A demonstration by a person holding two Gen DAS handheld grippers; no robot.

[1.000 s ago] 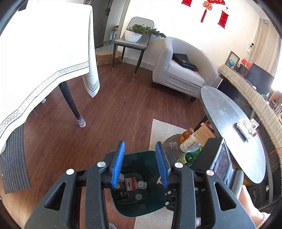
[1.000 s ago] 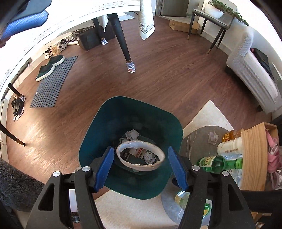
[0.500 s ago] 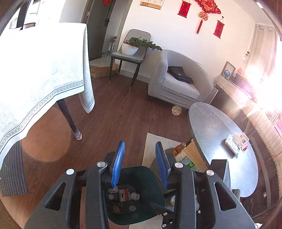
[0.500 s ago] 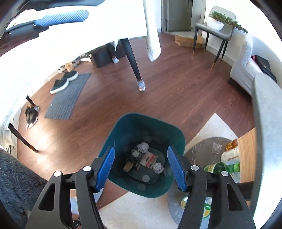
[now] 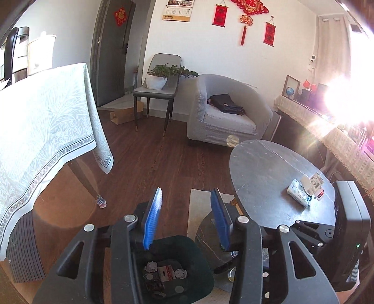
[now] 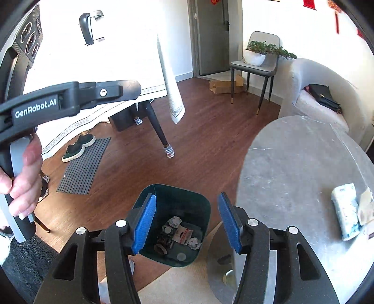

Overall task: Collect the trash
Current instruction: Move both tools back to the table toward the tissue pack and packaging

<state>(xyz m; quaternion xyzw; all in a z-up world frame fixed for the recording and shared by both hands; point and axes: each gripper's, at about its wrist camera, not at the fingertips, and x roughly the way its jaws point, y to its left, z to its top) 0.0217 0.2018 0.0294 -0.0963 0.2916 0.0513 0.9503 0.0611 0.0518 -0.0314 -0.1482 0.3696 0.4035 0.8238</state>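
1. The only writing that reads clearly is "GenRobot.AI", white on the black body of the left claw's handle (image 6: 35,110), seen at 9 o'clock in the right wrist view with a person's hand (image 6: 22,177) wrapped round its grey grip.
2. A red-and-white printed card (image 6: 183,233) lies among the trash in the dark green square plastic bin (image 6: 201,210); its lettering is too small to read.
3. Red hanging wall decorations (image 5: 243,14) and a wall calendar (image 5: 178,10) sit at 12 o'clock in the left wrist view; their characters cannot be made out.
4. The left claw (image 5: 185,215) has just been opening and stands partly open with nothing between its blue pads.
5. The right claw (image 6: 187,222) has just been closing, yet its blue pads stand apart and empty, above the bin.
6. The bin stands on the wooden floor (image 6: 205,131) at 6 o'clock in both views, holding crumpled paper balls (image 6: 175,221), the card and dark scraps that are hard to identify.
7. The round grey marble bench (image 6: 292,168) lies at 3 o'clock, bearing a white-and-blue tissue packet (image 6: 346,215) and paper items cut off by the frame edge.
8. Strong glare at 2 o'clock in the left wrist view washes out the sideboard (image 5: 346,145) there.
9. A lower round shelf (image 6: 217,262) beside the bin is mostly hidden behind the right claw.
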